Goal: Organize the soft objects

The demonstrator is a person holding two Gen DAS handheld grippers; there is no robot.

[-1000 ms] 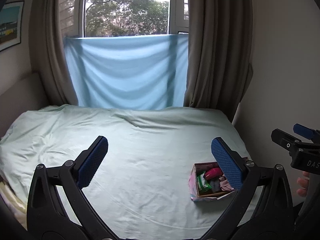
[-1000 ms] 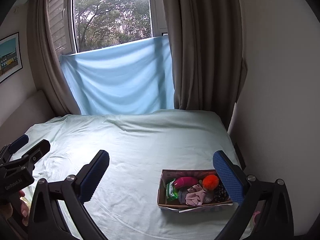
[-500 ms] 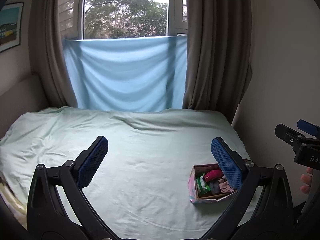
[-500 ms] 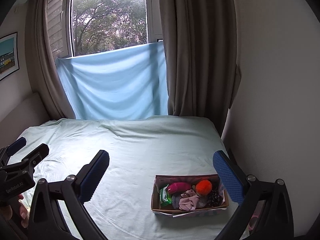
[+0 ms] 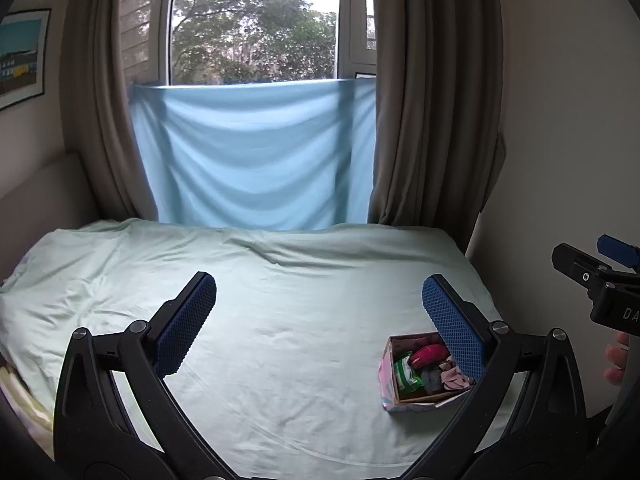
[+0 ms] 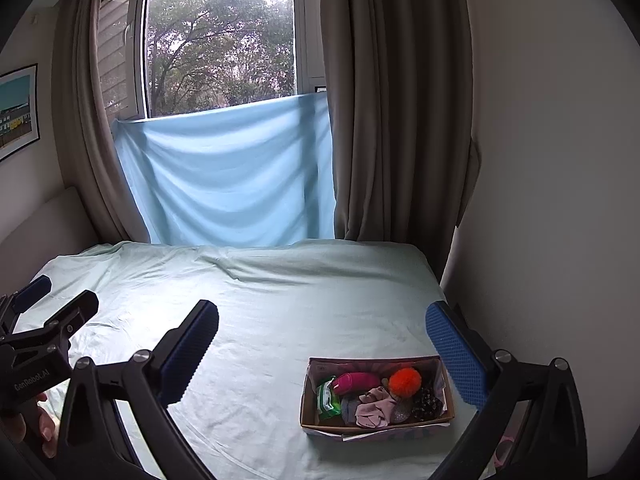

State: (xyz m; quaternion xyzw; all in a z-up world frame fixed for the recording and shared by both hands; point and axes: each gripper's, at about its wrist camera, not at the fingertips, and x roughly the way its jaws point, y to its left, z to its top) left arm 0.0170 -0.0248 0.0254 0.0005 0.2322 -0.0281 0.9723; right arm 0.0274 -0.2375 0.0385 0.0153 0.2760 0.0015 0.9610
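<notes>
Both spread, empty: left tool (image 5: 319, 312), right tool (image 6: 322, 338); poised above pale green bed (image 6: 280, 300), probably for reaching lower-right open cardboard box (image 6: 376, 426) of soft items.

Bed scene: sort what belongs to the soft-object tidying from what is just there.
Belongs to the job:
cardboard box
orange pom-pom
pink pouch
green packet
mauve cloth
left claw, open
right claw, open

Just there:
bed sheet
blue cloth across window
curtains
wall picture
</notes>
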